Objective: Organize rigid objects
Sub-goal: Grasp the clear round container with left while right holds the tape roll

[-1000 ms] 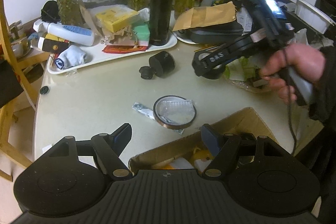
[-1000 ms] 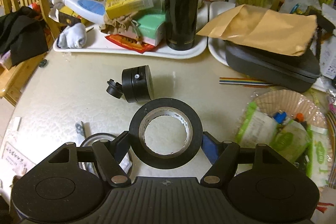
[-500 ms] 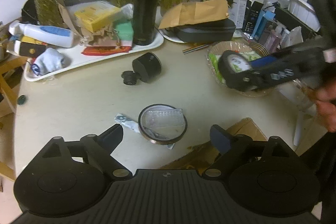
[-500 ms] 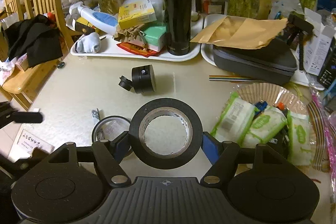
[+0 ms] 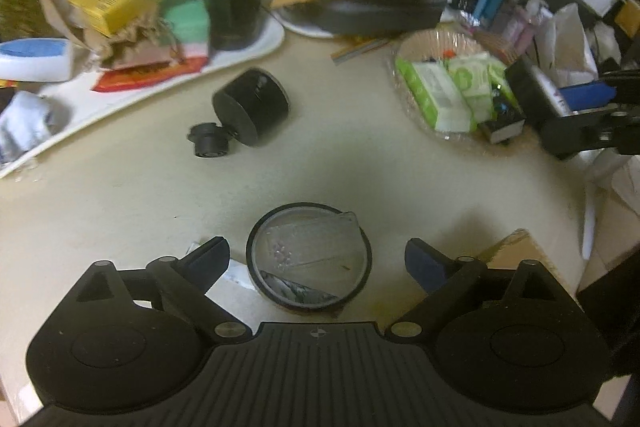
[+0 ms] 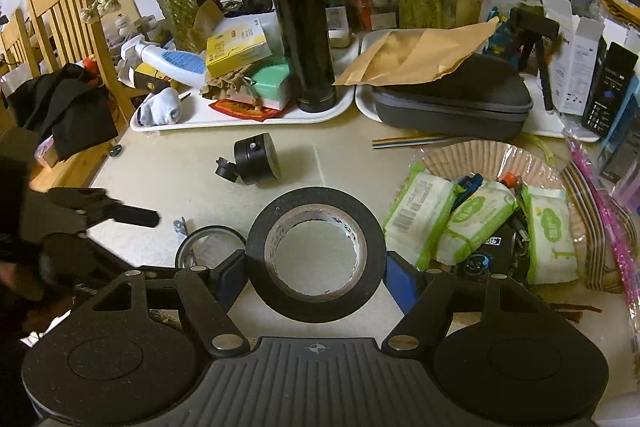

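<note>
A thin dark tape ring lies flat on the beige table, over a clear packet. My left gripper hovers low over it. Its jaws are opening, one finger on each side of the ring, neither pad touching it. My right gripper is shut on a thick black tape roll and holds it above the table. In the left wrist view that gripper and its roll hang at the right edge. The right wrist view shows the thin ring and a left finger beside it.
A black cylinder with a small knob lies mid-table. A basket of green wipe packs sits right. White trays with a black flask, boxes and a dark case line the back. A cardboard box is near right.
My left gripper came forward and down over the thin ring and its jaws spread wider. My right gripper drew back and up, away to the right, with the black roll still in it.
</note>
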Available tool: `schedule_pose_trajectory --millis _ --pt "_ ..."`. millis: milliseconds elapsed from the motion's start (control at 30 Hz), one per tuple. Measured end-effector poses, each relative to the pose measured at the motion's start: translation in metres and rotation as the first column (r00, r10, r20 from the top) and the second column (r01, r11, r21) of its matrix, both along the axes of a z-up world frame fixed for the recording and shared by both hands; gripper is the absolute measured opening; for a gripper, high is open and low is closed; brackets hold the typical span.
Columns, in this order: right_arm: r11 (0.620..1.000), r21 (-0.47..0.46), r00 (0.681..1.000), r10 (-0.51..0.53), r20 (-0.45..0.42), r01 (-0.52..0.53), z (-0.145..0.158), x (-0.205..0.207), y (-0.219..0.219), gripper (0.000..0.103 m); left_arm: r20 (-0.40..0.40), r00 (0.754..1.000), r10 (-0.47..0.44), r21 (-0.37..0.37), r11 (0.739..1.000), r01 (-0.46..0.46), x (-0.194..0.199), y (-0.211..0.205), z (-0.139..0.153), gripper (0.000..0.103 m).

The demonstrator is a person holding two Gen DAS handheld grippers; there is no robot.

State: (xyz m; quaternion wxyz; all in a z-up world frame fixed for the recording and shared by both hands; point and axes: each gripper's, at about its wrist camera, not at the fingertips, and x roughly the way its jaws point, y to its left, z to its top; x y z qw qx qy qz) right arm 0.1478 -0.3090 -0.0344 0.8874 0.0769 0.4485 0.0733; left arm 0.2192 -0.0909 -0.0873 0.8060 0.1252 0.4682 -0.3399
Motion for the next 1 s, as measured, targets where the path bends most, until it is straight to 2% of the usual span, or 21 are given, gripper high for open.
schedule_pose_trajectory --millis 233,333,467,667,833,1000 --pt "1.000 0.016 1.000 0.006 0.003 -0.006 0.002 0.000 -0.003 0.075 -0.108 0.993 -0.053 0.030 0.998 0.057 0.026 -0.013 -0.023 0.096" --pt "1.000 0.019 1.000 0.003 0.003 -0.003 0.002 0.000 -0.004 0.075 -0.154 0.987 -0.041 0.065 0.997 0.051 0.036 -0.016 -0.034 0.096" --pt "1.000 0.017 1.000 0.005 0.003 -0.005 0.002 0.000 -0.005 0.075 -0.208 0.977 -0.051 0.057 0.996 0.064 0.039 -0.021 -0.039 0.097" --pt "1.000 0.013 1.000 0.000 -0.002 0.000 0.001 0.001 -0.005 0.075 -0.171 0.984 -0.055 0.156 0.984 0.082 0.033 -0.039 -0.041 0.099" --pt "1.000 0.011 1.000 -0.012 -0.012 0.012 -0.001 0.001 -0.007 0.075 -0.127 0.990 -0.058 0.252 0.964 0.089 0.024 -0.053 -0.045 0.097" --pt "1.000 0.007 1.000 -0.013 -0.023 0.013 -0.003 0.001 -0.007 0.075 -0.107 0.994 -0.021 0.290 0.956 0.051 0.023 -0.059 -0.044 0.092"
